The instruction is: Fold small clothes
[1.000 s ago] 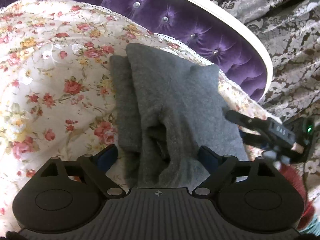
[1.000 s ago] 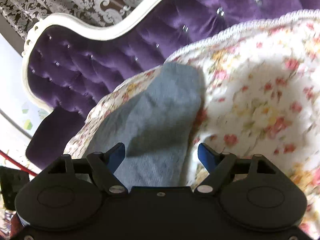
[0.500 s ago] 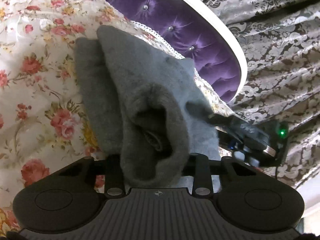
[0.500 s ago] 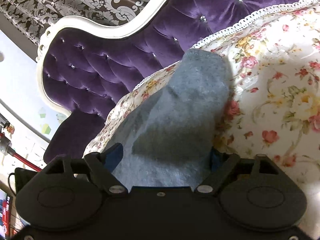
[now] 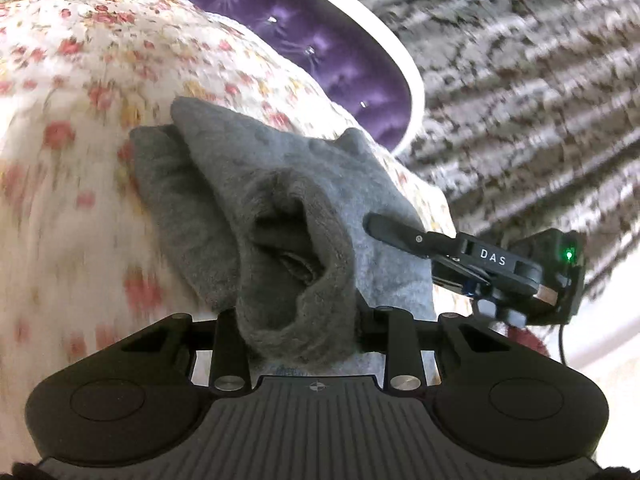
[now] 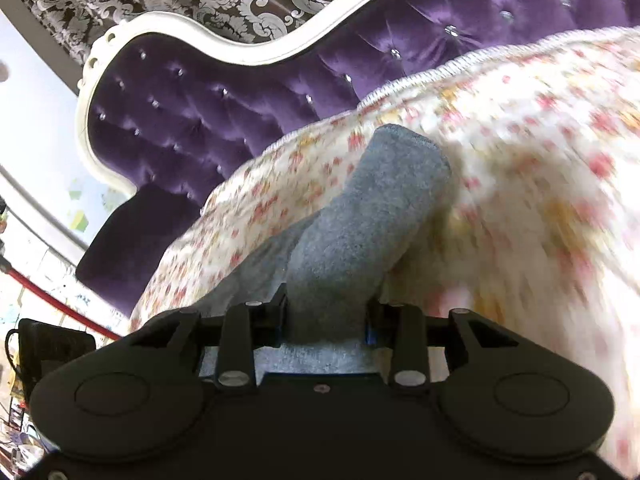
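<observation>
Both near ends of the grey garment (image 5: 280, 184) up off the floral bedspread (image 5: 72, 80) now, far ends still lying on it toward the purple tufted headboard (image 6: 224, 92). Left gripper (image 5: 296, 332) clamped down narrow on a bunched, rolled hem, cloth bulging above the jaws with a dark hollow showing in the fold. Right gripper (image 6: 326, 320) just alongside, visible from the left camera as a black arm reaching in from the right edge; jaws closing, a thick roll of the same grey cloth (image 6: 360, 216) already filling the gap and squeezed between the pads. Long axis running straight away from both grippers, near hem to far end, pointing at the headboard. Neither hand clearly nearer; side by side on the near edge, each on its own part. So, by the look of it, a fold along that axis: near hem carried forward and over to meet the far end resting on the bedspread. Worth watching: the bunched grip on the left possibly laying down lumpy rather than flat.
</observation>
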A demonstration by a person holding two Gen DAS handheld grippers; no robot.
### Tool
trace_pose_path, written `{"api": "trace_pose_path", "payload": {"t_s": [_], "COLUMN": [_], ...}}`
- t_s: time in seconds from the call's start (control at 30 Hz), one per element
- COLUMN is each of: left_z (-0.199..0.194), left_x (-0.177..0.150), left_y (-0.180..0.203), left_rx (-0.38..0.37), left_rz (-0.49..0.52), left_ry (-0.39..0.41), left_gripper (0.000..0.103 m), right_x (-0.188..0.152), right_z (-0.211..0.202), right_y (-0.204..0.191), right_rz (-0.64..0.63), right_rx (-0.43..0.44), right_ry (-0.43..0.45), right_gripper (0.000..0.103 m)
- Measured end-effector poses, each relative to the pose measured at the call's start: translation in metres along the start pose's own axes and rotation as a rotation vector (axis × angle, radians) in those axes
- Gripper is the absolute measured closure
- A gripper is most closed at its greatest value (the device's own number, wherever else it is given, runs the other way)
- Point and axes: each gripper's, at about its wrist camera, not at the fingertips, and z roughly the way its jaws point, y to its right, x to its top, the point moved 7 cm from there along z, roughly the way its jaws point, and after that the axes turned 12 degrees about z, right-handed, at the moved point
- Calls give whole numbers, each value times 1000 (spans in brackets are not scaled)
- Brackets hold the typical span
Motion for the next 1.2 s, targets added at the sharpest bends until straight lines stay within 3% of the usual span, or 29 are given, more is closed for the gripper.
{"api": "trace_pose_path", "payload": {"t_s": [0.1, 0.27, 0.33, 0.43, 0.6, 0.73, 0.87, 1.0, 1.13, 1.2], "left_z": [-14, -21, -30, -49, -84, -89, -57, -29, -14, -16], "left_x": [-35, -81, -88, -88, -73, -50, -30, -28, -51, -58], "left_y": [20, 16, 9, 5, 35, 60, 53, 28, -17, -31], "left_rx": [5, 145, 168, 252, 418, 435, 383, 410, 492, 457], "left_rz": [24, 48, 40, 61, 273, 396, 381, 368, 301, 238], "left_ry": [-10, -59, -29, -11, 92, 207, 233, 224, 100, 125], "left_gripper": [71, 66, 66, 65, 65, 55, 54, 54, 49, 45], "right_x": [-38, -83, -91, -101, -102, -100, -100, -102, -100, -99], "right_z": [-26, -53, -61, -75, -100, -111, -91, -65, -47, -50], "right_y": [7, 25, 32, 40, 22, -8, -31, -34, -1, 11], "right_rz": [44, 53, 57, 43, -67, -207, -291, -307, -155, -92], "right_rx": [-7, -68, -93, -133, -165, -135, -76, -45, -87, -92], "right_ry": [-21, 12, 44, 98, 242, 346, 320, 255, 185, 181], "right_gripper": [57, 47, 45, 38, 38, 38, 38, 38, 40, 43]}}
